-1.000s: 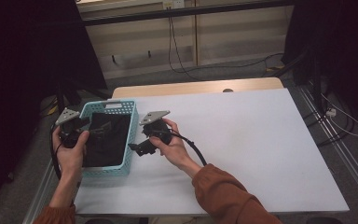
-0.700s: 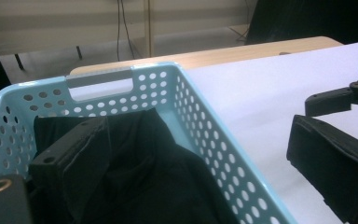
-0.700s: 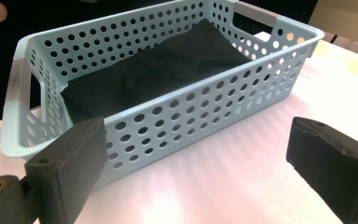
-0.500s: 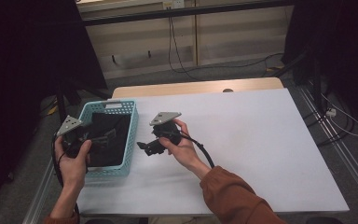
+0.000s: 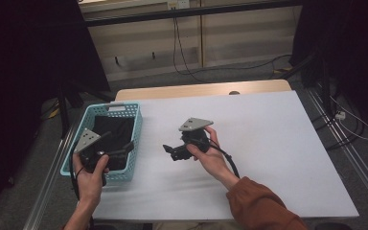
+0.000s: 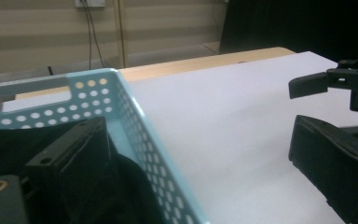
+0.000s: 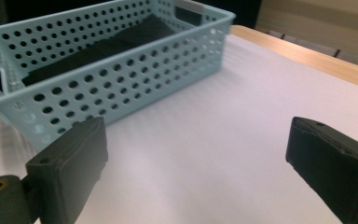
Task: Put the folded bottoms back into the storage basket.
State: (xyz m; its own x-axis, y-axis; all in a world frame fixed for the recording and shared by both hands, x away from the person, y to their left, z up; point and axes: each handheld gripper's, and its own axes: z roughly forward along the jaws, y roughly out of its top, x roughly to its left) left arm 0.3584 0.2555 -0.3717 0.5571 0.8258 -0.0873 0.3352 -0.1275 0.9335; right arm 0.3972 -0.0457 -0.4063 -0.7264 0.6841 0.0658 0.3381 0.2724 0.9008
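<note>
Two tools are in our hands, and both are standing released with nothing between their jaws. We are holding the left tool (image 5: 124,149) over the near right part of the light-blue perforated basket (image 5: 76,143), just above the black cloth (image 5: 117,132) that is lying folded inside it. In the left gripper view, one jaw is hanging inside the basket over the cloth while the other is sitting outside, over the white counter (image 5: 268,143), so the basket's wall is passing between them. That is where we are seeing the main risk: if we are closing now, we are likely pinching the plastic wall instead of the cloth, and lifting would drag or tip the light basket. We are keeping the right tool (image 5: 172,152) above the bare counter, near the basket but apart from it, so it is not steadying anything. Dark cloth against dark jaws is also making depth hard to judge; we could be grabbing only one fold.
</note>
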